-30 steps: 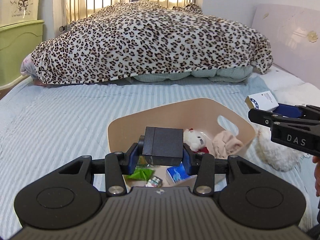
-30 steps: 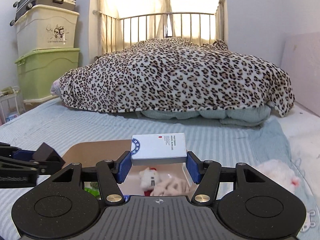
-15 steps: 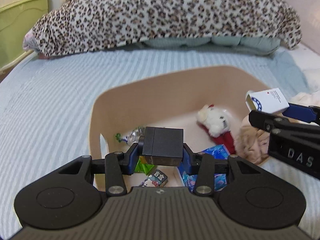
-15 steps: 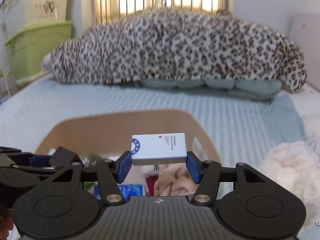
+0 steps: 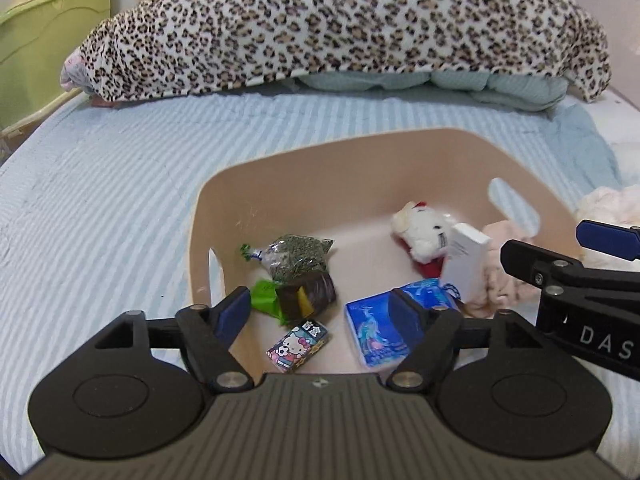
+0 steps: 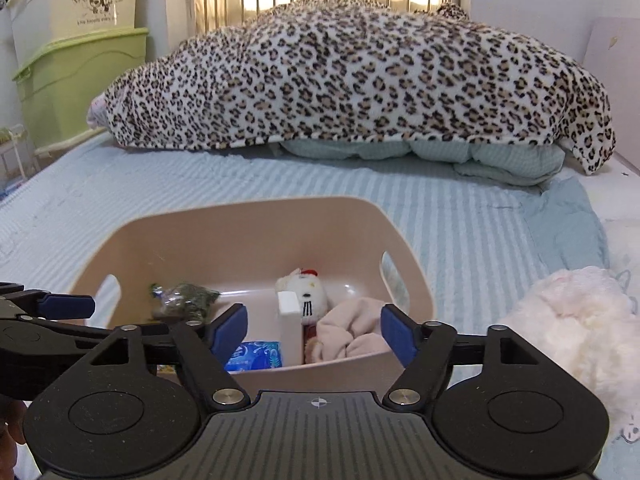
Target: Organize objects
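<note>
Left claw (image 5: 320, 312): released, empty, above basket (image 5: 304, 152).
Right claw (image 6: 314, 330): released, empty.
White box (image 5: 464, 262): tilted inside basket.
Advice: withdraw straight up, clear of the rim.

A leopard-print blanket (image 6: 360, 80) lies across the striped bed (image 6: 160, 184); green storage bins (image 6: 80, 80), possibly plastic, stand beside it.
</note>
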`<state>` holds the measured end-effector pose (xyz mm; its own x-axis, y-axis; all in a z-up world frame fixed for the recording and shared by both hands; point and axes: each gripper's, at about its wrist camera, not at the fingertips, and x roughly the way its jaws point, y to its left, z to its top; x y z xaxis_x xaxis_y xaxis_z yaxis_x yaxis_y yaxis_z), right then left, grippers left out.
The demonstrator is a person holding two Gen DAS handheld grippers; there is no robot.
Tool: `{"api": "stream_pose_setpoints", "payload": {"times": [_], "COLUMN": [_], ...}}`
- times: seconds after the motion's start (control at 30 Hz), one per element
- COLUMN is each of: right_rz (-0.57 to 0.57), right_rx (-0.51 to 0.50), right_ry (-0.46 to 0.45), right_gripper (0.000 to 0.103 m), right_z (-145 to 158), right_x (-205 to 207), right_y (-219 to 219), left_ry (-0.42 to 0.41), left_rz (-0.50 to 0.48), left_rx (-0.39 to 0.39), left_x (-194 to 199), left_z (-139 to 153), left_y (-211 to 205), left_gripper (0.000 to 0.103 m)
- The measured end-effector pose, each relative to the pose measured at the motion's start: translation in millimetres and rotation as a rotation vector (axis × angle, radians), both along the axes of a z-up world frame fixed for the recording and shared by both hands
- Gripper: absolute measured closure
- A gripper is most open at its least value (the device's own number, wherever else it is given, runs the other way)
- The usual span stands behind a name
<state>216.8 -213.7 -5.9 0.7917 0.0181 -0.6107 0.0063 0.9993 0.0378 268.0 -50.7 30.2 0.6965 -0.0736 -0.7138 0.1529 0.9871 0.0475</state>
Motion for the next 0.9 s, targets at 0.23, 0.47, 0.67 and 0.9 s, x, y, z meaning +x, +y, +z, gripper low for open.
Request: {"api": "stream_pose_setpoints", "payload": {"times": [0.23,0.47,0.67,0.9], "right_rz": [-0.015,-0.03,-0.053,-0.053], "right_rx": [0.03,0.029,0.044,0.03], "right_ry": [-0.029,-0.04,-0.018,-0.006], "right_gripper": [0.015,0.013,0.013,0.013], "right_z": [29,41,41,38], "right_x": [-42,-94,-132,-169], "right_y": [-4,-5,-8,0], "left_ry": [-0.024,-0.013,-0.019,-0.033], "left_rz": [-0.01,-0.031,-0.042,-0.053], "left_rx": [-0.012,-0.033,-0.023,-0.03], "left_x": [-41,-87,-123,-158], "left_z": [17,23,28,33], "left_y": [4,15,21,27], "left_gripper": [0.018,0.018,0.018,0.018]}}
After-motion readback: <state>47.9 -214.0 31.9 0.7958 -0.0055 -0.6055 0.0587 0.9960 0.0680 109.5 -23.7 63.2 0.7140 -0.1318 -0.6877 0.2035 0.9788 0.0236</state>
